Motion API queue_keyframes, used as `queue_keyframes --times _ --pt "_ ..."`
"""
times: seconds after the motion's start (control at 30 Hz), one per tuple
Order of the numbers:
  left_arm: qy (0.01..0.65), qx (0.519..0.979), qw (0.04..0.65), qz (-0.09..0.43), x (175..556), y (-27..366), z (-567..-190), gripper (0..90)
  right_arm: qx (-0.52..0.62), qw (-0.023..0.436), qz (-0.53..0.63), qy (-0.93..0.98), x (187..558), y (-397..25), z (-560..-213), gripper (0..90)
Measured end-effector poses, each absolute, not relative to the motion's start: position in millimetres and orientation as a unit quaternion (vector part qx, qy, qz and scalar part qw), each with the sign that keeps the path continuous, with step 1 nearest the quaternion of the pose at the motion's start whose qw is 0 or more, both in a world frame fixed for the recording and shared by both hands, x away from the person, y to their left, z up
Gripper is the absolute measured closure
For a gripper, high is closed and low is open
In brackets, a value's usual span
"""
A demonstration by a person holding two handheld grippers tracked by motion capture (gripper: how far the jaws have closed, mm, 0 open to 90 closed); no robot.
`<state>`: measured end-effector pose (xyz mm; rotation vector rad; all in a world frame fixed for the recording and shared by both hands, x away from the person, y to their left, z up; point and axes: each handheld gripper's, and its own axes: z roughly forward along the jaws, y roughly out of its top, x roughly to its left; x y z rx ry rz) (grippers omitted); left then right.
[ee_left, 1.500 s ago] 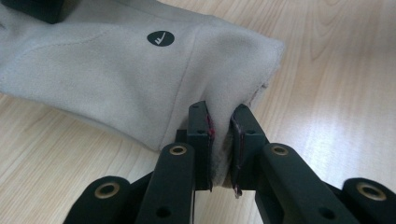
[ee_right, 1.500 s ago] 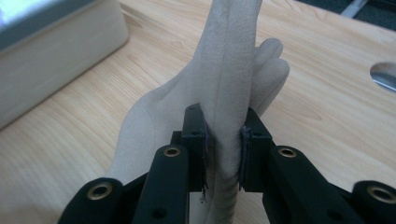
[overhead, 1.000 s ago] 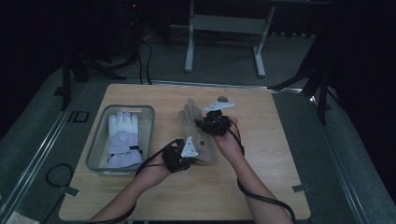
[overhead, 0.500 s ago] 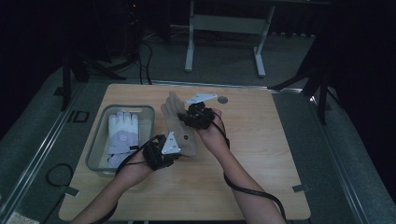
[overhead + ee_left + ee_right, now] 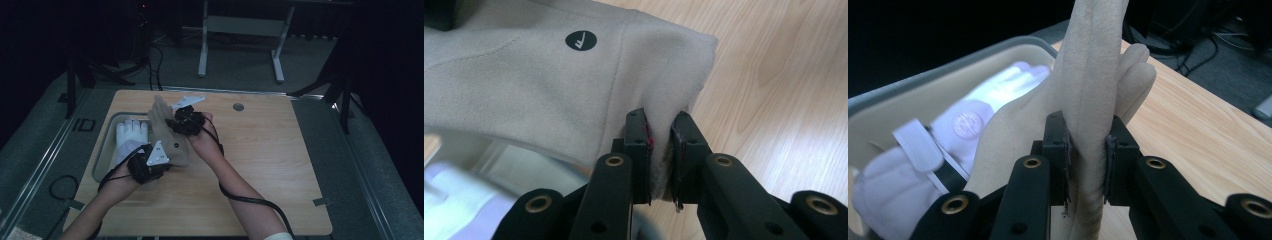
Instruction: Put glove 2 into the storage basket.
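A beige glove [image 5: 167,131] hangs stretched between both grippers just right of the tray. My left gripper [image 5: 161,161] is shut on its cuff corner [image 5: 664,150], near a round black logo [image 5: 581,40]. Farther back, my right gripper [image 5: 176,121] is shut on the finger end of the beige glove [image 5: 1088,115], whose fingers stick up. A white glove [image 5: 129,140] lies in the grey tray [image 5: 104,150]; the right gripper view shows the white glove [image 5: 948,135] with its strap in the tray [image 5: 908,90].
The wooden table [image 5: 270,165] has bare room to the right of my hands. A small round grommet [image 5: 238,107] sits near its far edge. Dark floor, cables and a metal stand lie beyond the table.
Both grippers have carried the beige glove leftward, from the table's middle to the tray's right edge. The glove now overlaps the tray rim.
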<state>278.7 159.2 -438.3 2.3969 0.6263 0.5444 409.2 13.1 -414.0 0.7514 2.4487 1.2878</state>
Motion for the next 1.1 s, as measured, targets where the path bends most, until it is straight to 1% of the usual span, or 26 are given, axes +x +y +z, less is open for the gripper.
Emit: queue_keyframes --times 0.03,0.13,0.17,0.2,0.43,0.6,0.7,0.93,1.1 --pt "0.236 0.902 0.298 0.205 278.7 159.2 -438.3 80.3 0.258 0.135 0.445 0.847 409.1 17.1 -413.6 76.3" --pt "0.249 0.900 0.292 0.208 272.7 175.9 -436.6 80.3 0.248 0.130 0.447 0.850 407.9 35.2 -413.4 76.3" --pt "0.249 0.900 0.292 0.208 272.7 175.9 -436.6 80.3 0.248 0.130 0.447 0.850 407.9 35.2 -413.4 76.3" --pt "0.254 0.899 0.286 0.211 268.5 185.3 -436.2 80.3 0.241 0.123 0.446 0.853 407.1 47.8 -415.2 76.3" --pt "0.293 0.890 0.279 0.210 255.9 227.4 -440.4 80.3 0.215 0.107 0.448 0.861 401.9 94.3 -421.5 76.2" --pt "0.308 0.886 0.275 0.212 252.3 240.8 -446.6 80.2 0.204 0.103 0.445 0.866 401.5 118.2 -429.6 76.2" --pt "0.313 0.886 0.271 0.208 253.8 243.7 -451.5 80.3 0.207 0.099 0.438 0.869 404.4 123.8 -436.9 76.2" --pt "0.324 0.888 0.266 0.188 261.0 245.6 -469.7 80.1 0.231 0.075 0.409 0.880 416.2 131.2 -468.5 76.0" --pt "0.327 0.889 0.268 0.178 265.8 246.2 -472.5 80.1 0.238 0.072 0.399 0.883 421.4 130.0 -478.2 75.7"
